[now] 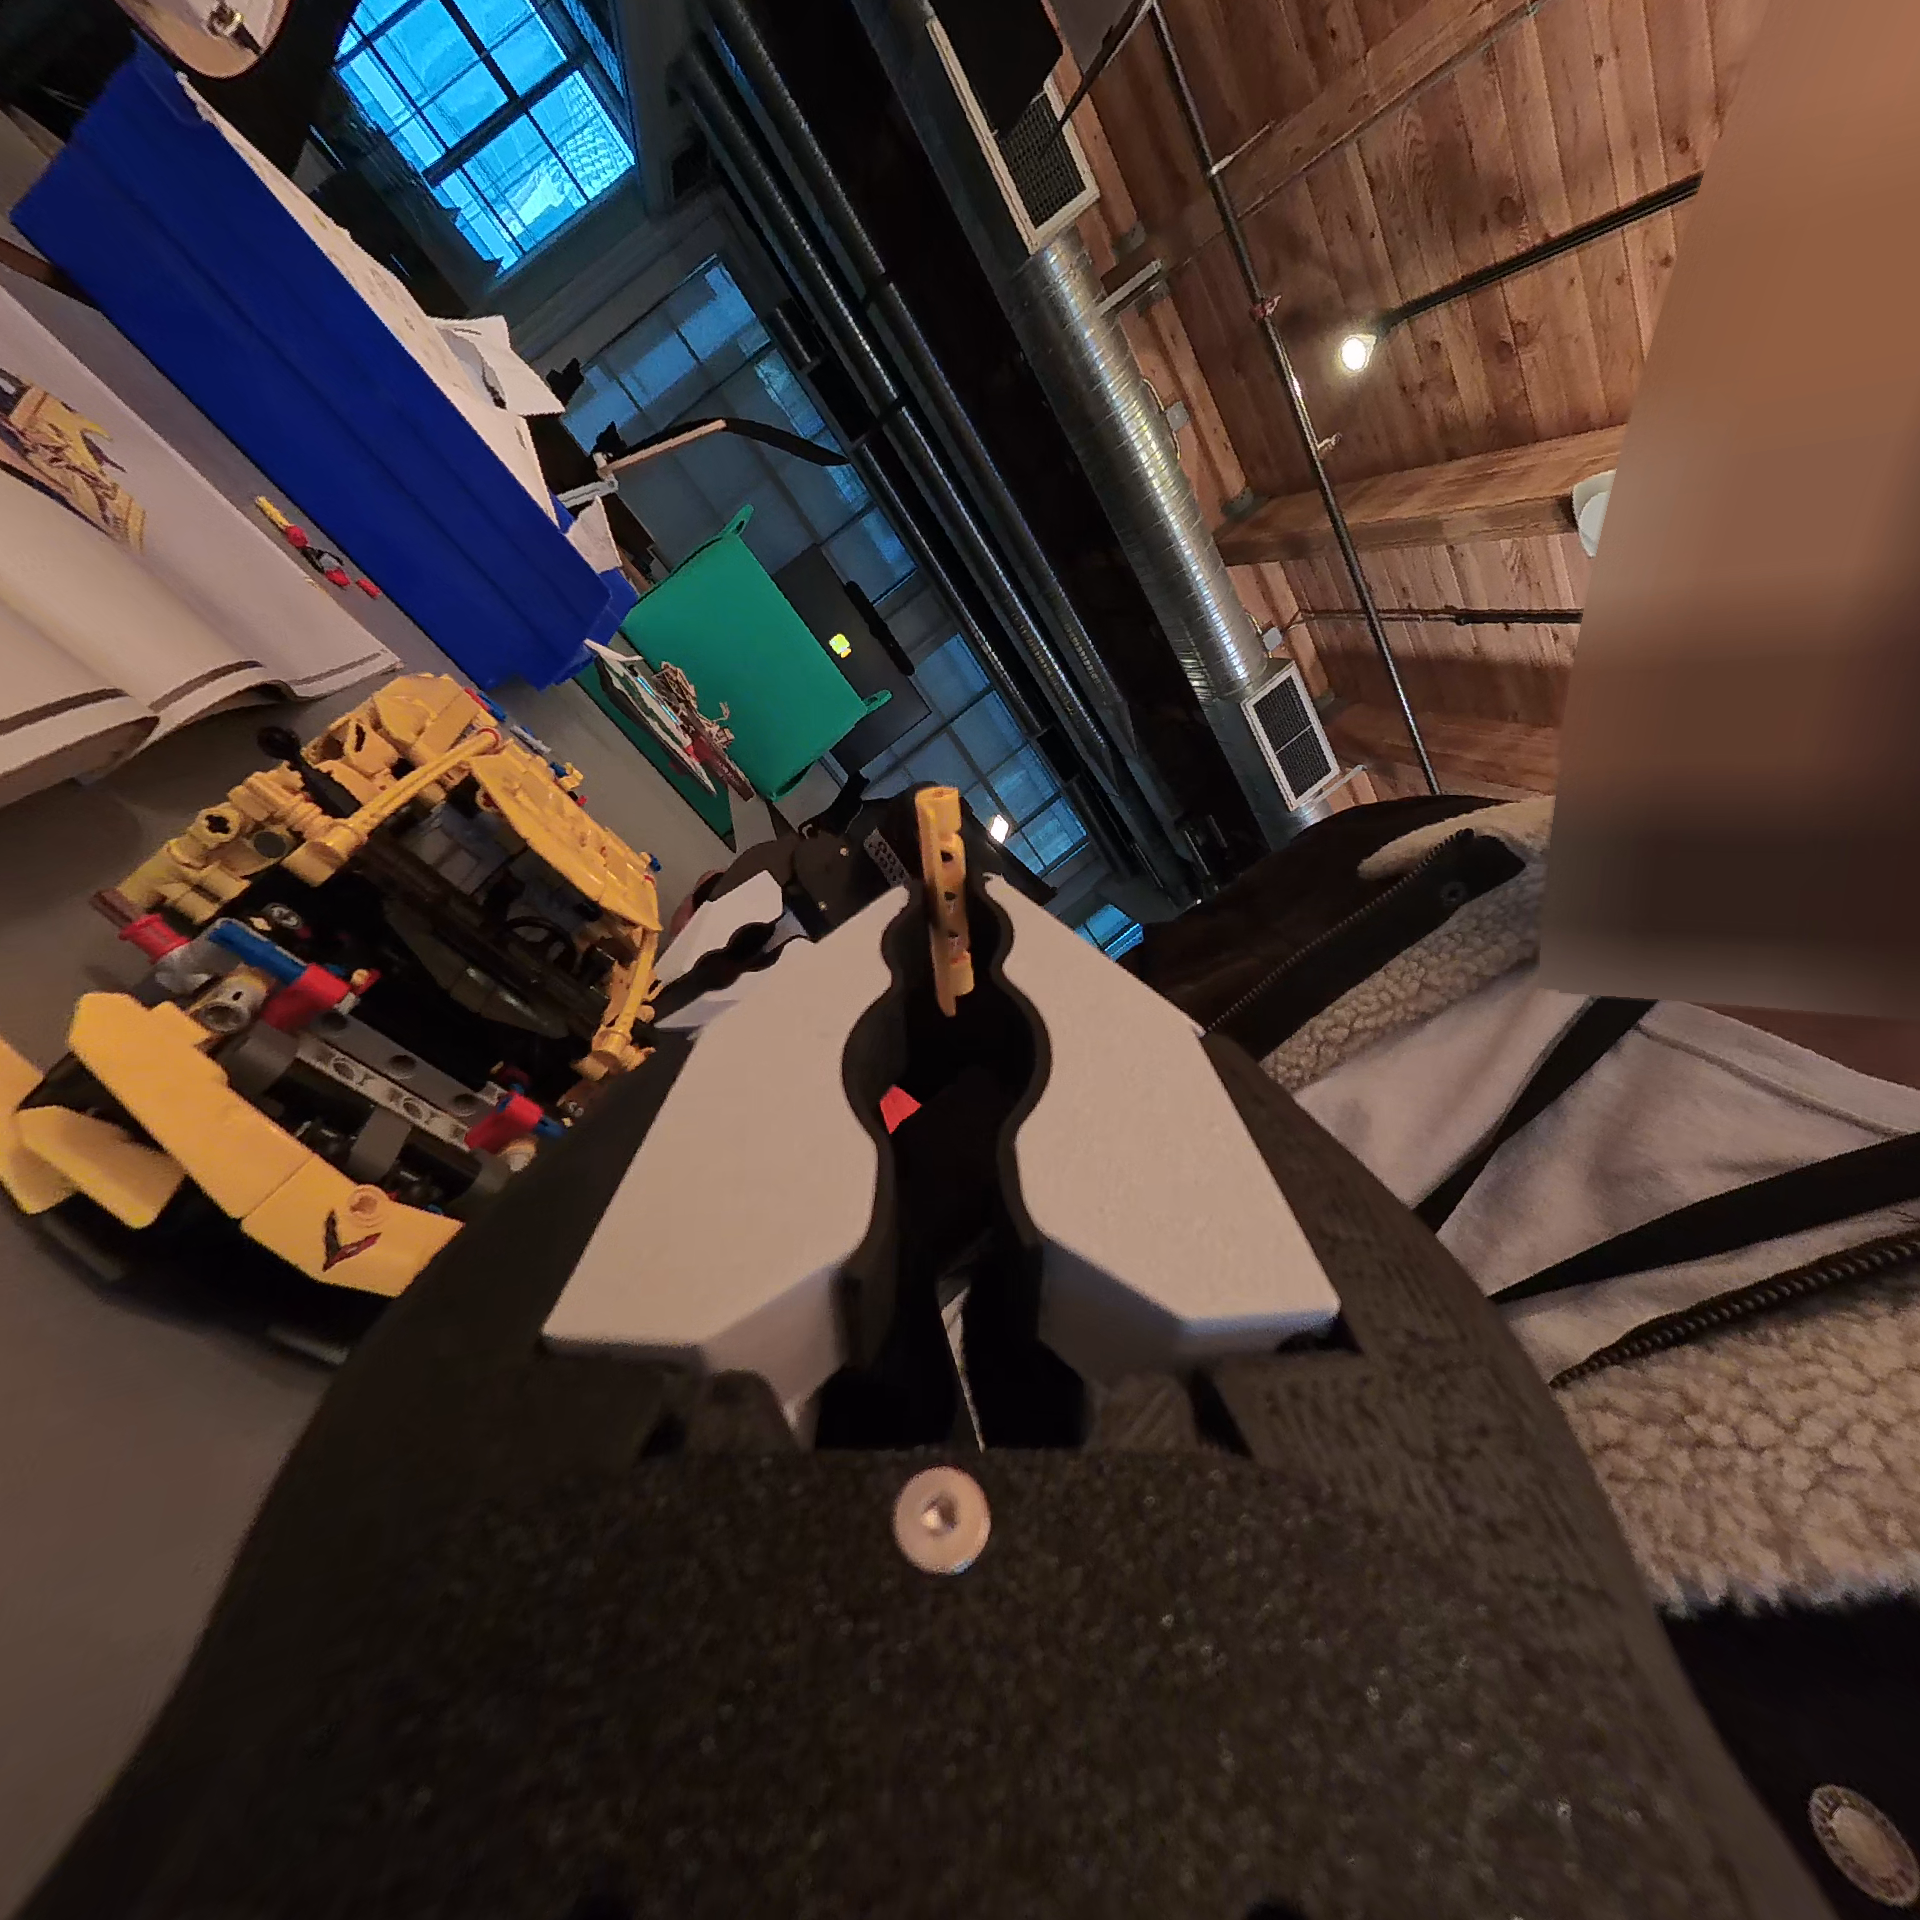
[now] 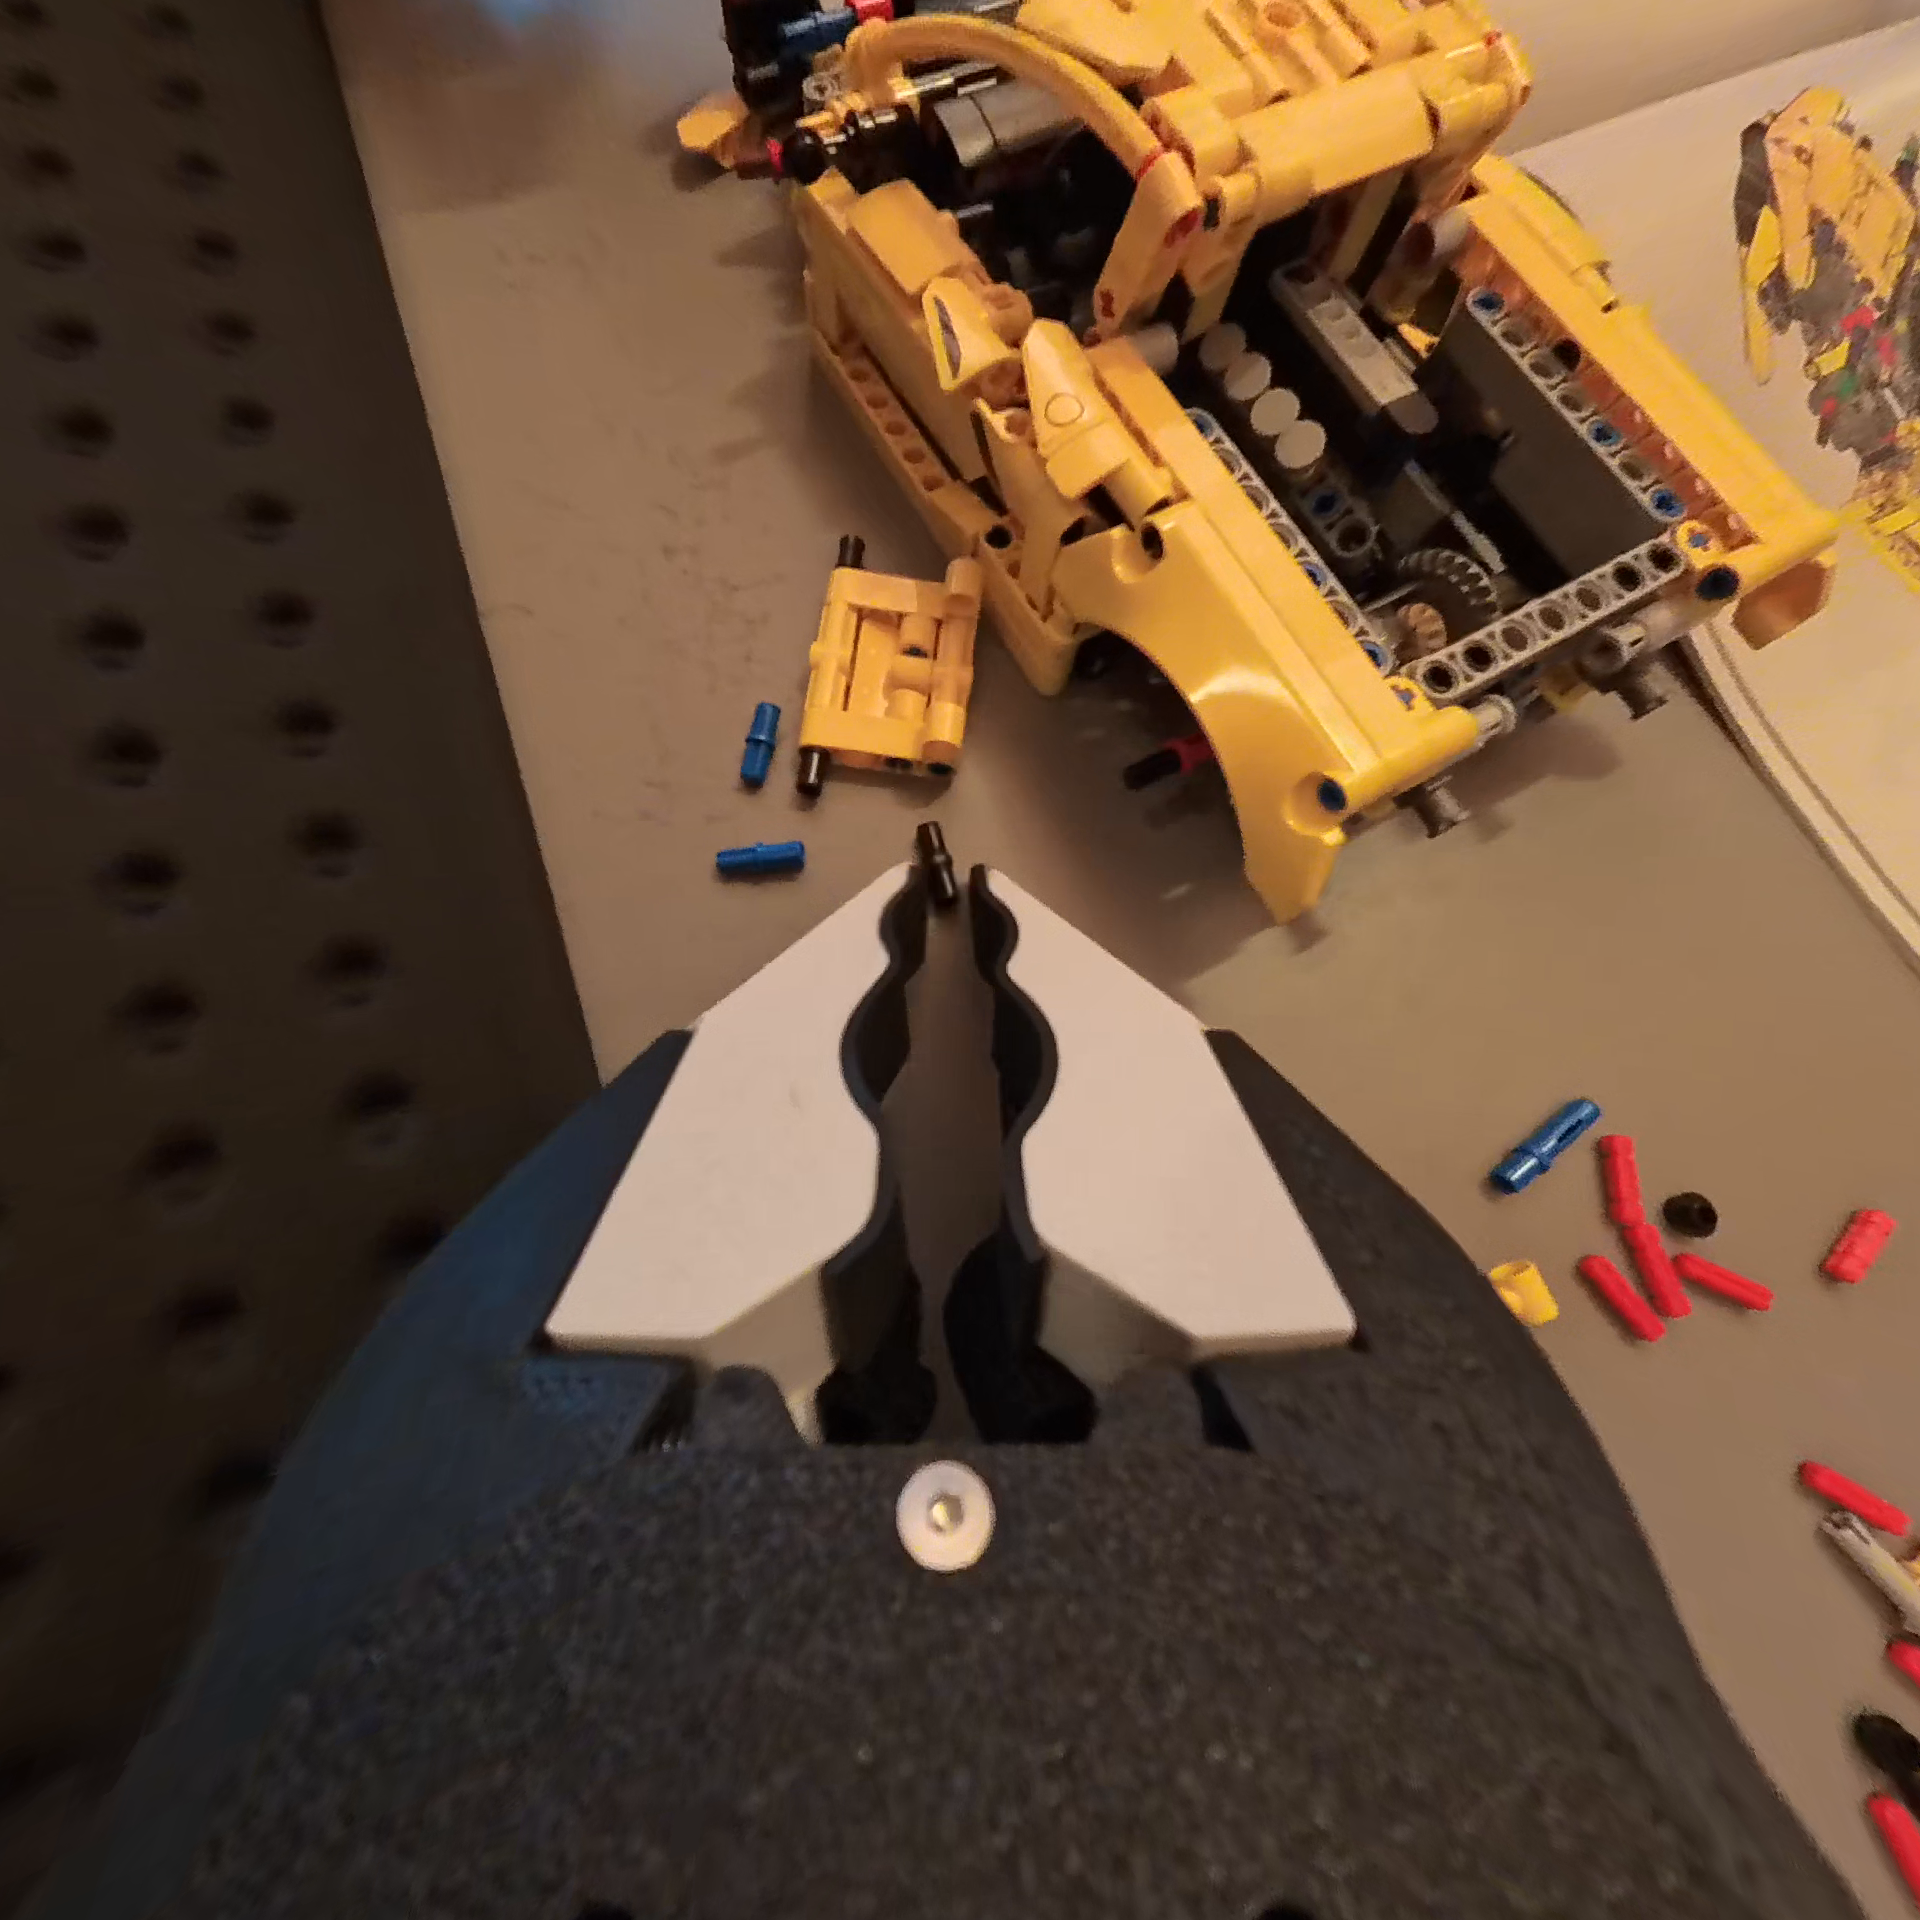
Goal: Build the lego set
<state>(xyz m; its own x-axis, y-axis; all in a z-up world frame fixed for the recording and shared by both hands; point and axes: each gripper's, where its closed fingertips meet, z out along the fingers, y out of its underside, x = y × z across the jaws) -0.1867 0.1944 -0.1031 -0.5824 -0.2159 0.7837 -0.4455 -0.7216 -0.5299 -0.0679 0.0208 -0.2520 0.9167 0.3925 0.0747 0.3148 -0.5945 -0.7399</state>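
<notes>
Left claw (image 1: 940, 914) is pinching a thin yellow holed beam (image 1: 943, 894) between its tips, tilted up toward the ceiling and away from the table. Right claw (image 2: 951, 883) is pinching a small black pin (image 2: 937, 864) at its tips, hovering over the grey table (image 2: 582, 416). Half-built yellow car (image 2: 1299, 416) is sitting on that table, a small yellow sub-assembly (image 2: 888, 675) lying just beside its flank. Blue pins (image 2: 761, 743) and red pins (image 2: 1642, 1257) are lying loose nearby.
</notes>
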